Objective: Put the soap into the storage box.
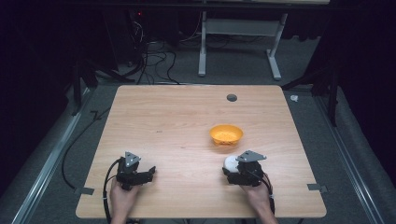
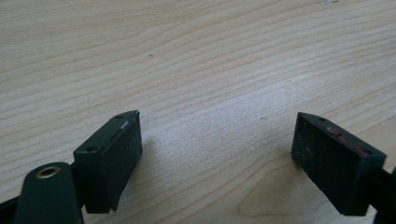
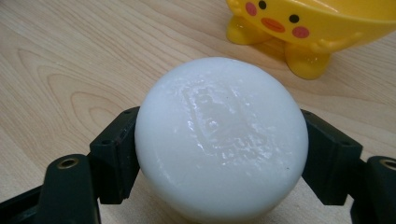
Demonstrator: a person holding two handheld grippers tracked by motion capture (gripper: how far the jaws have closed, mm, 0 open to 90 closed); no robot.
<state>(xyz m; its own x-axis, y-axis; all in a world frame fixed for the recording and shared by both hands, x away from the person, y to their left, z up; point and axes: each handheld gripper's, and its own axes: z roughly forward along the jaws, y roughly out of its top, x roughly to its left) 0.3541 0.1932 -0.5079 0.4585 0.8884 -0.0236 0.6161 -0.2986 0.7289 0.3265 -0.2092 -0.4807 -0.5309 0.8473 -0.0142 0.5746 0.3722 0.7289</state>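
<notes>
- One white soap bar (image 3: pixel 222 140), pinched in my right gripper (image 1: pixel 232 164).
- One yellow bowl (image 1: pixel 226 134) just beyond; contents hard to tell.
- My left gripper (image 2: pixel 217 140): spread, holding nothing.

High view overhead, gripper views tabletop-close

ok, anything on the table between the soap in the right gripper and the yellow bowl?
Nothing. In the high view a short bare strip of wood separates the white soap from the yellow bowl; the right gripper view shows the same bare tabletop there.
</notes>
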